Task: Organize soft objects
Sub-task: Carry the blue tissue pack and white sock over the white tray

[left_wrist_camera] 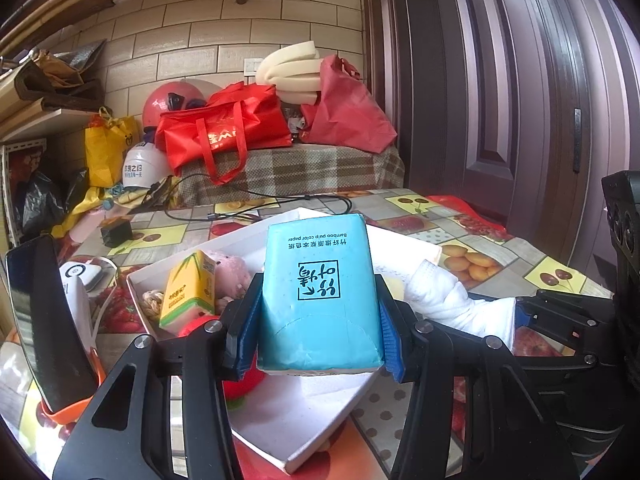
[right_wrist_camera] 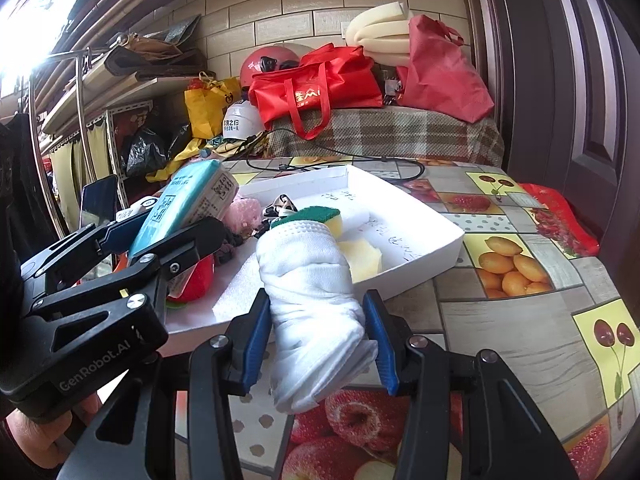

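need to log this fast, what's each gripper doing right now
left gripper: shut on the blue tissue pack, held over the white tray.
right gripper: shut on the rolled white cloth.

Red tote bag (left_wrist_camera: 224, 128), red helmet (left_wrist_camera: 166, 102), fruit-print tablecloth (right_wrist_camera: 520, 264), phone (left_wrist_camera: 44, 320)

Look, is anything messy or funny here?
The yellow tissue pack leans tilted among toys in the white tray. A black cable trails across the fruit-print tablecloth. Nothing looks spilled or broken.
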{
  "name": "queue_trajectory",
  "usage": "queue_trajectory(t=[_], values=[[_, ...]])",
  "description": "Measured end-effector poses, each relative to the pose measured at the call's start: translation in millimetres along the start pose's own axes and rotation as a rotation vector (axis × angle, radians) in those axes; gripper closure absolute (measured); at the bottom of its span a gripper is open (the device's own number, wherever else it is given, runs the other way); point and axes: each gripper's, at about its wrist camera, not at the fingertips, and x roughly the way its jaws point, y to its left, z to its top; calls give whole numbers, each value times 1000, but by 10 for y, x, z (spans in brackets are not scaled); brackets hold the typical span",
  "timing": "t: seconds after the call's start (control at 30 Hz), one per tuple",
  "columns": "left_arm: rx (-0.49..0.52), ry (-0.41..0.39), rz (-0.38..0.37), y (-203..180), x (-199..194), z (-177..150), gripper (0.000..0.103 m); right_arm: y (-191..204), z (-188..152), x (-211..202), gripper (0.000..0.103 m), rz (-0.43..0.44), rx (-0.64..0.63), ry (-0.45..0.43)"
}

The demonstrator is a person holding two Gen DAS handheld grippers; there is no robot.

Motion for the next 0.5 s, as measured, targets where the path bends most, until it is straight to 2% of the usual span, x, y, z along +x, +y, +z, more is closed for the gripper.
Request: queue_trajectory(t=[0.2, 0.33, 0.5], values=[[6, 0, 42, 99, 135, 42, 53, 0, 75, 148, 56, 13, 30, 13], [-34, 43, 51, 261, 283, 63, 53, 4, 140, 340, 56, 45, 49, 52], [-47, 45, 74, 378, 362, 83, 53, -9, 200, 569, 56, 81, 85, 113]])
